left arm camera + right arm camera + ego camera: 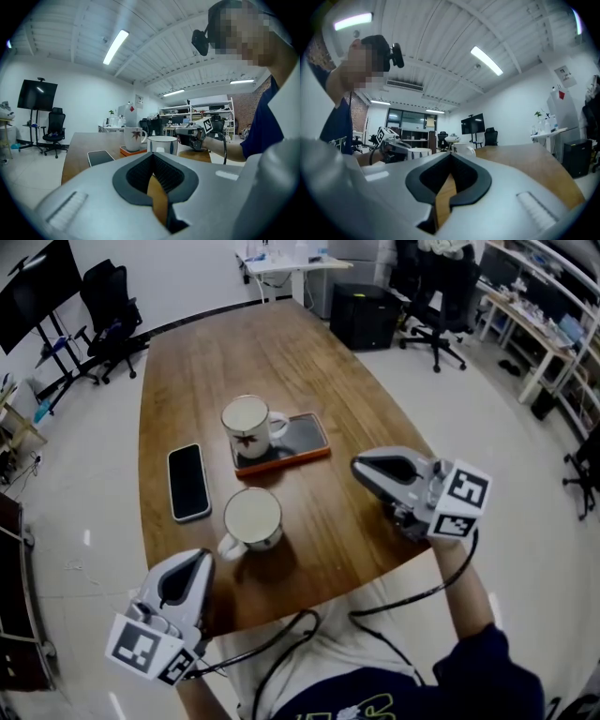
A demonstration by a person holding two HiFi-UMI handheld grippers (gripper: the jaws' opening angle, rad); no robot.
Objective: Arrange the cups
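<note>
Closest to the person, the left gripper (pixel 197 561) hovered at the near edge of the counter (pixel 309 362), its fingers (pixel 133 180) closed together with nothing between them. The near cup (pixel 252 518) stood just beyond their tips, apart from them, with its handle turned toward this gripper. I judged this the first risk: if the closed fingers went forward as they were, they would push the handle instead of taking it, and the cup could turn or slide toward the black phone (pixel 188 481) lying just beside it. The right gripper (pixel 364 465) was held over the right side of the counter, its fingers (pixel 421 180) also shut and empty, pointing across toward the cups but well apart from both. Farther away, the far cup (pixel 247 423), marked with a leaf, stood upright on one end of an orange-edged phone (pixel 305 439). That base looked smooth and slightly raised, so a sideways touch there might tip the cup off it or drag the phone along.
</note>
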